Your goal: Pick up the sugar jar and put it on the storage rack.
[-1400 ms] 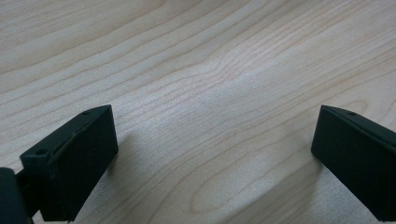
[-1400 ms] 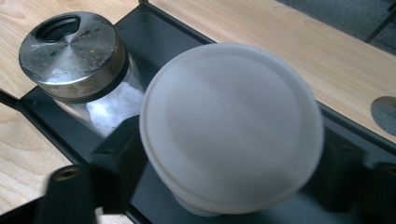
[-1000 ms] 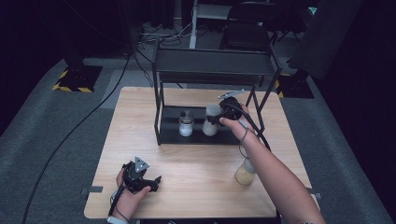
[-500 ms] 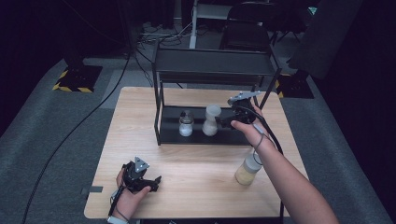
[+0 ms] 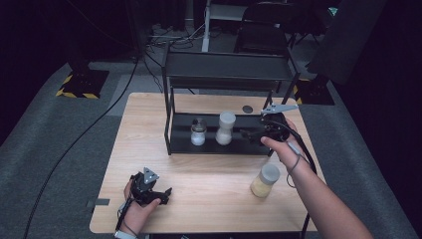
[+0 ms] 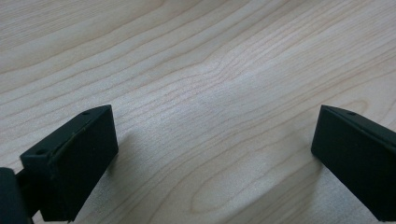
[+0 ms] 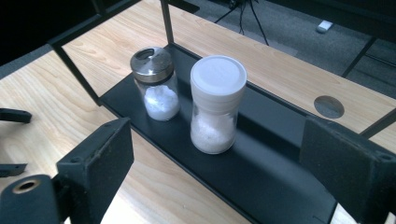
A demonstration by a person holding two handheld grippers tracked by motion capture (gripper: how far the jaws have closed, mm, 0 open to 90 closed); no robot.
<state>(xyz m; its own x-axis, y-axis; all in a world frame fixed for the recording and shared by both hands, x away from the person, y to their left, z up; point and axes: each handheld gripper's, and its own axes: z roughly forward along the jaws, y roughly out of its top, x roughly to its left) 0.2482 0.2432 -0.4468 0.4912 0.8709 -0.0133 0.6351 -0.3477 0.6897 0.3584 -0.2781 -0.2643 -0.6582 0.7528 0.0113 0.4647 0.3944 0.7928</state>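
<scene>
A black two-shelf rack [image 5: 229, 79] stands at the back of the wooden table. On its lower shelf [image 7: 275, 158] stand a small glass shaker with a metal lid [image 5: 198, 132] [image 7: 155, 84] and, to its right, a taller white-capped jar of white grains [image 5: 225, 128] [image 7: 216, 105]. My right gripper [image 5: 249, 134] [image 7: 223, 163] is open just right of that jar, apart from it, jaws pointing at it. A jar of yellowish powder [image 5: 265, 180] stands on the table below my right hand. My left gripper [image 5: 166, 195] [image 6: 212, 140] rests open on bare wood at the front left.
A dark round spot [image 5: 247, 108] [image 7: 328, 106] marks the tabletop behind the rack. The rack's thin uprights [image 5: 167, 124] frame the shelf opening. Cables trail over the grey floor to the left. A chair and desk stand beyond the table.
My right gripper has drawn back to the right from the white-capped jar, which stays upright on the lower shelf. The left gripper has not moved.
</scene>
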